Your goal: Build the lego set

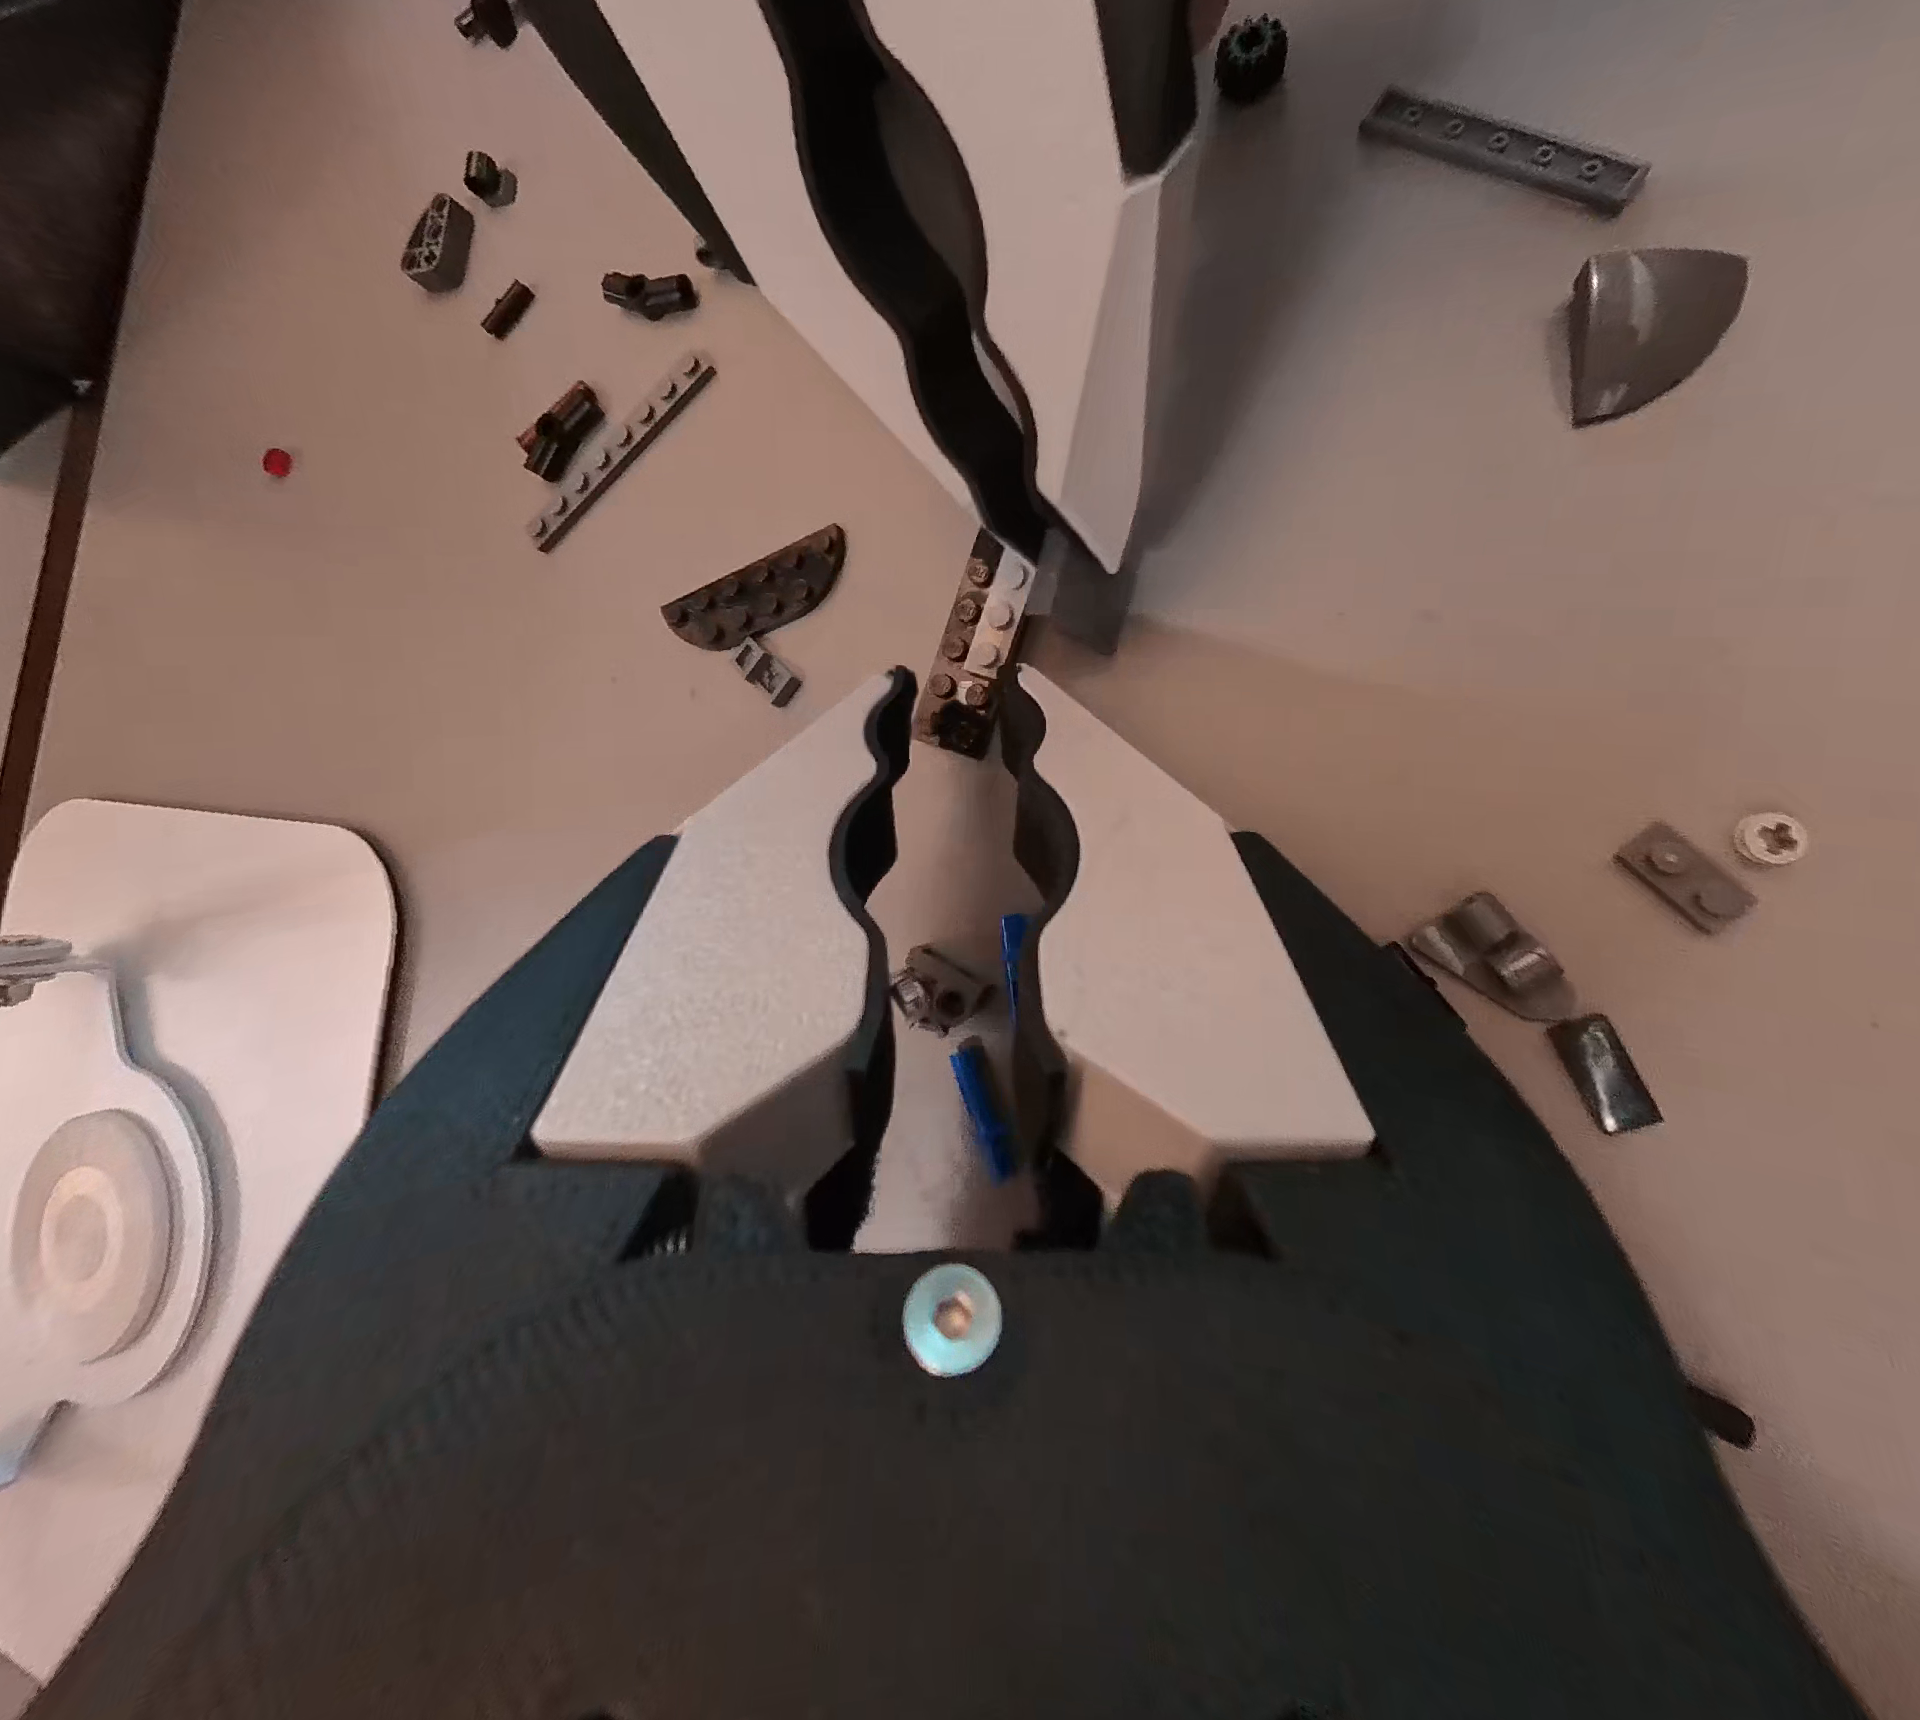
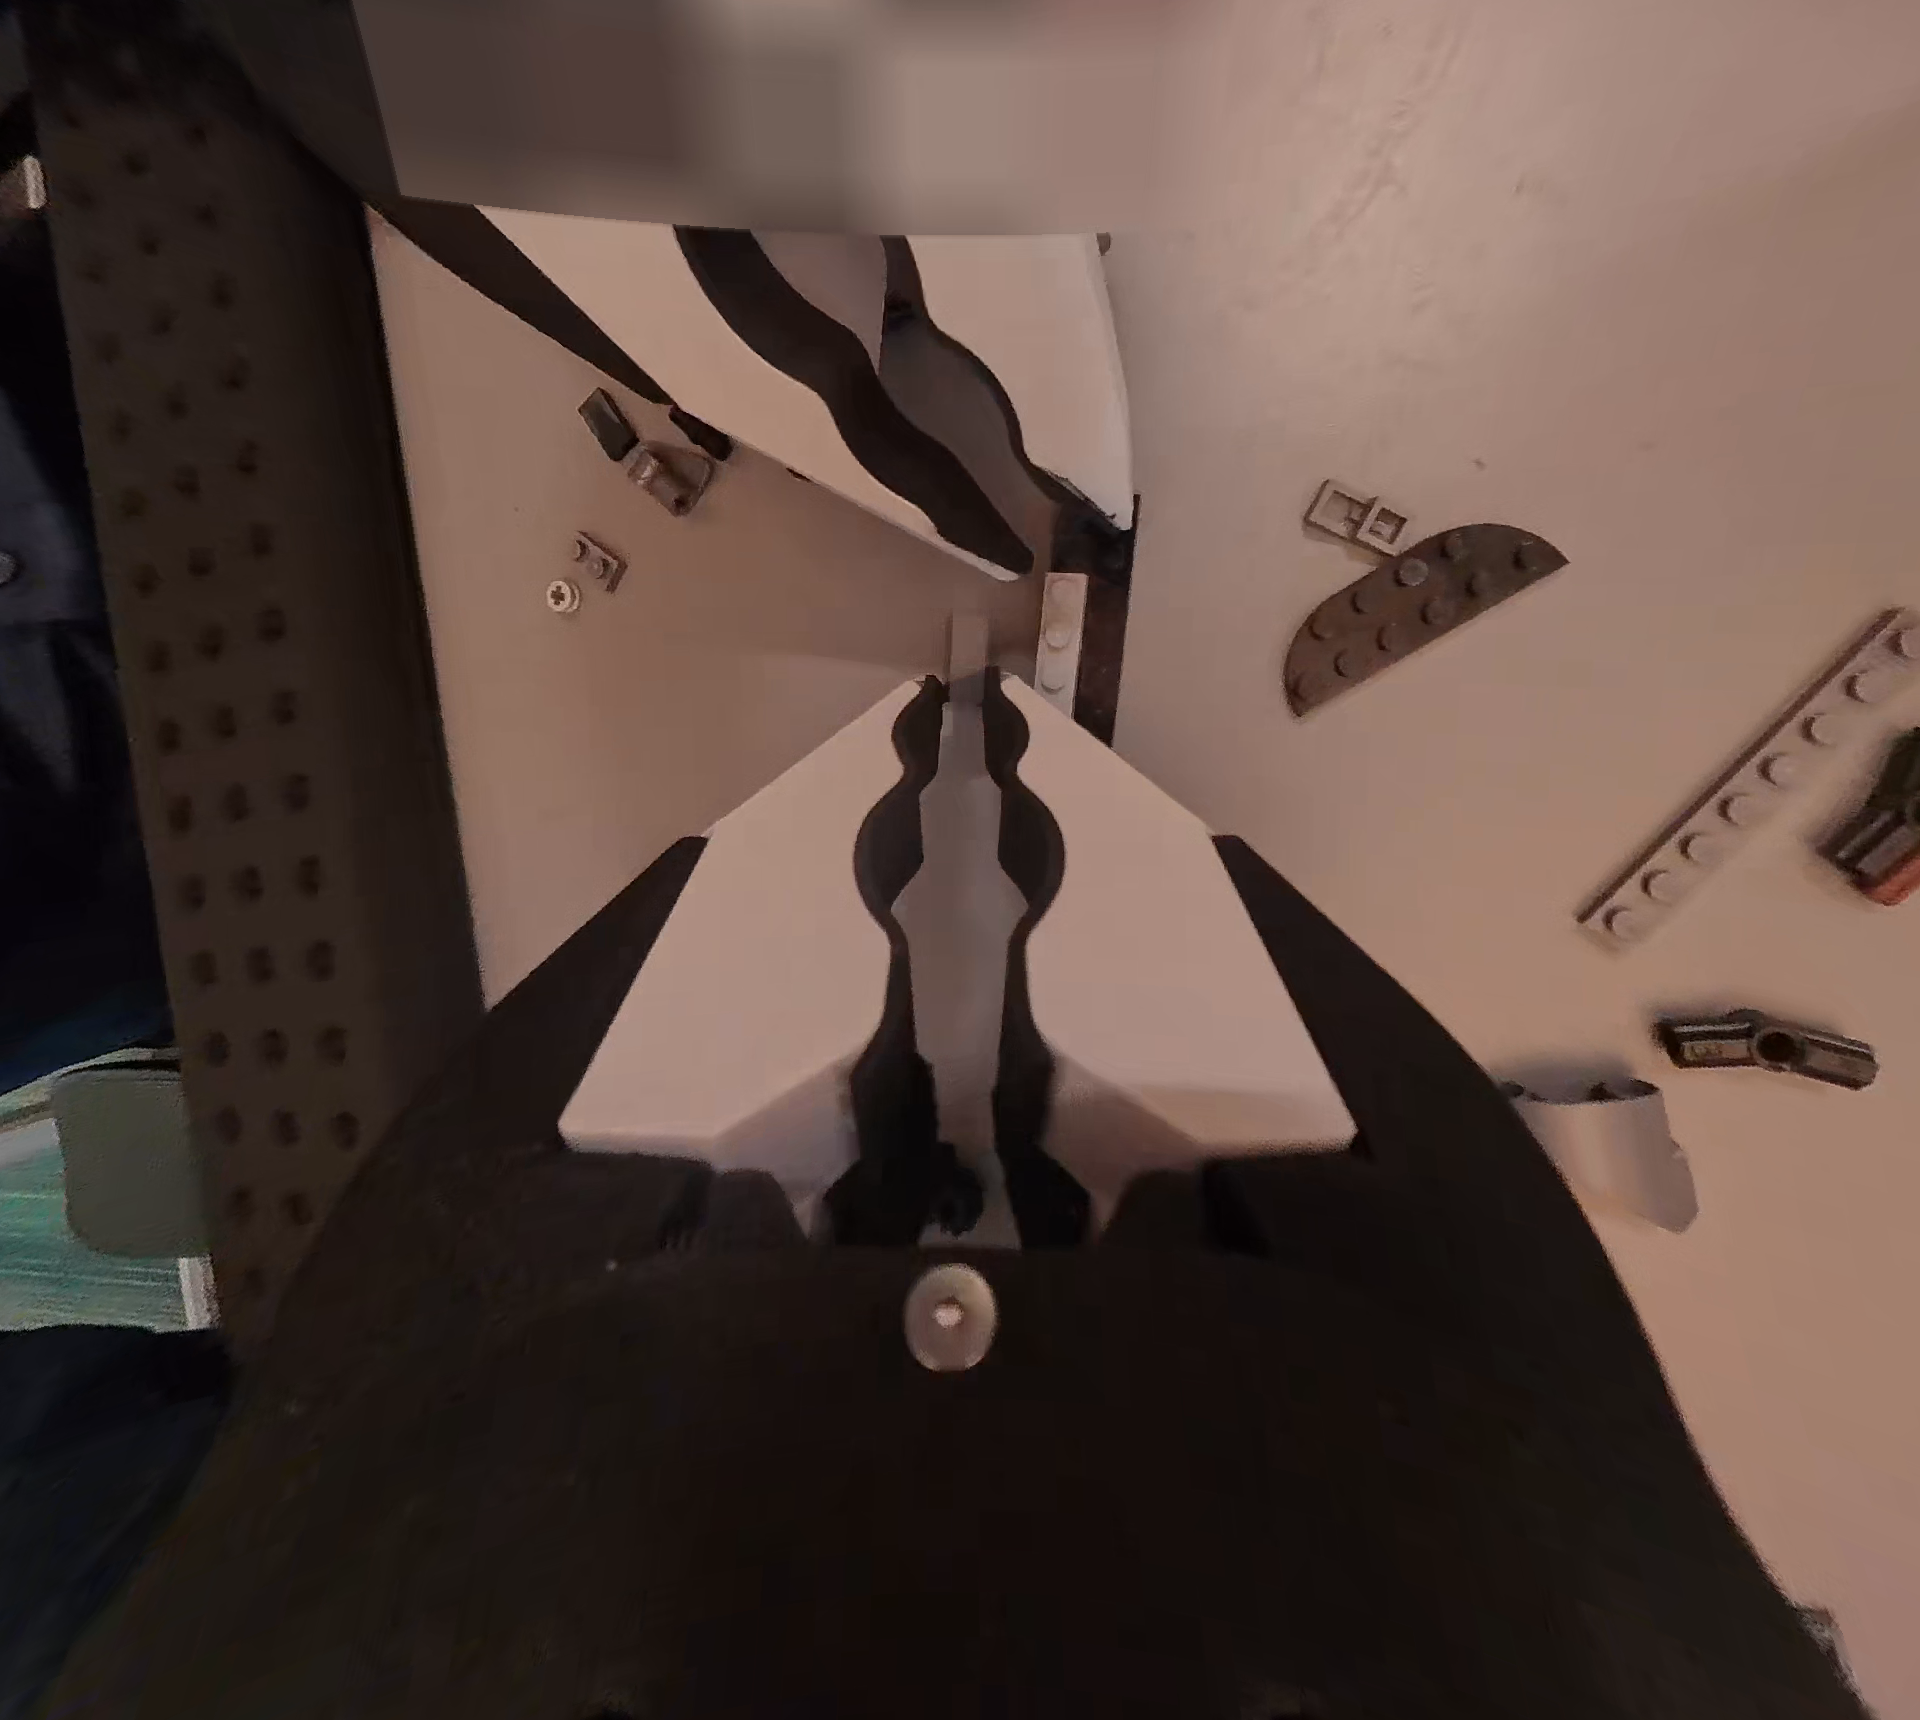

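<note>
Our left gripper [image 1: 956, 694] pinches the near end of the dark studded plate assembly [image 1: 977, 631] carrying a pale grey strip; our right gripper [image 2: 961, 683], nearly closed on a thin light grey plate [image 2: 966, 647], meets it just ahead. Misaligned studs could twist the assembly loose

Dark studded plate [image 1: 961, 652] topped with light-grey strip [image 1: 1000, 605], lifted above loose pieces
</note>
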